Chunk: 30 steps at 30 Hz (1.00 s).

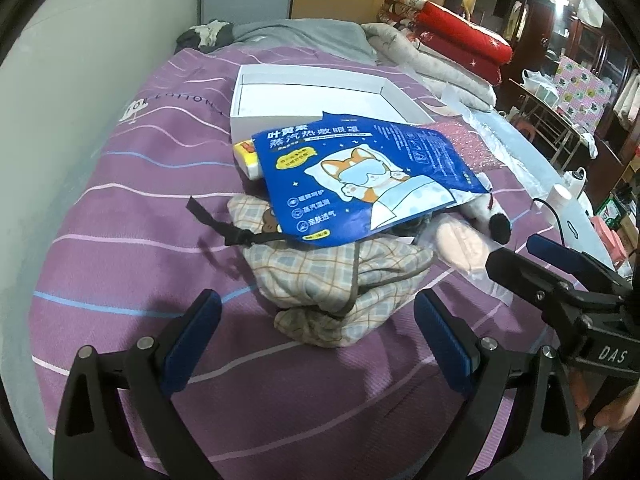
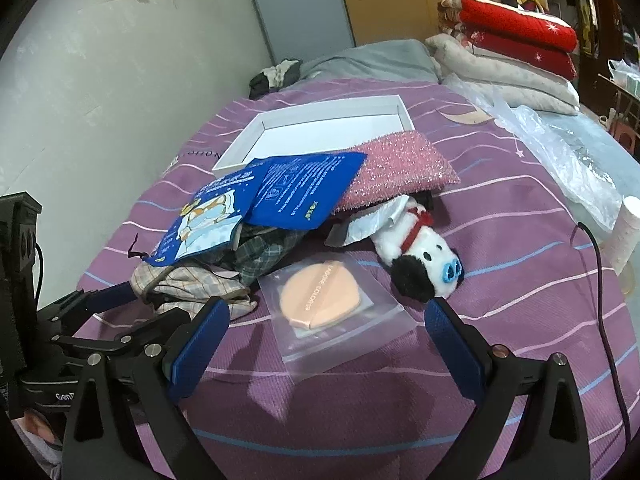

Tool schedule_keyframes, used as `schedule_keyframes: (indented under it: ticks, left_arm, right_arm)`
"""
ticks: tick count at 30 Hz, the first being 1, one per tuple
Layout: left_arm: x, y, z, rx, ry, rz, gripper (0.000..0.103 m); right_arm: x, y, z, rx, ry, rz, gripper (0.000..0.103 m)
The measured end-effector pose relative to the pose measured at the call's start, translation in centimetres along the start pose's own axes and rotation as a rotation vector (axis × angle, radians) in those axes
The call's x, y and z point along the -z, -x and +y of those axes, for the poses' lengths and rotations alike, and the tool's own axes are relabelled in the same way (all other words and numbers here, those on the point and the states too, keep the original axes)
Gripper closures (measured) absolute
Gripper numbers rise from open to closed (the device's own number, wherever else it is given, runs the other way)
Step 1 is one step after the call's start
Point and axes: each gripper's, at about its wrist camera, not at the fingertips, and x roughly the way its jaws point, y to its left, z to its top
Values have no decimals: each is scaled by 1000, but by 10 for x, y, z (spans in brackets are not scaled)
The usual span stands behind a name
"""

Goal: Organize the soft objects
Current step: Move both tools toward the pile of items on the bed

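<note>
The left gripper (image 1: 316, 340) has its fingers spread, empty, just before the plaid cloth (image 1: 340, 284). The right gripper (image 2: 326, 344) is also spread wide, above the bagged puff (image 2: 320, 292). The plush toy (image 2: 420, 252) lies beside on the bed (image 2: 500, 240), the white tray (image 2: 320, 128) behind.

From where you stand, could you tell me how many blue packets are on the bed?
2: one with the cat picture atop the checked cloth, another overlapping it, against the pink pouch. More may be hidden beneath.
</note>
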Motion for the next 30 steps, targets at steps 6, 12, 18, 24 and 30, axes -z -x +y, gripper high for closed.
schedule_keyframes:
  ticks: [6, 12, 18, 24, 30]
  left_arm:
    - [0, 0, -6, 2, -18, -10, 7]
    - [-1, -3, -5, 0, -14, -4, 7]
    - [-2, -4, -3, -2, -19, -1, 8]
    - [-2, -5, -3, 2, -16, 2, 17]
    - [-3, -5, -4, 24, -20, 9, 29]
  right_arm:
    - [-1, 1, -1, -5, -11, -9, 14]
    - [1, 0, -1, -5, -10, -3, 14]
    - [1, -1, -1, -4, -12, 3, 14]
    - [1, -2, 0, -3, -9, 3, 14]
    - [1, -2, 0, -2, -8, 3, 15]
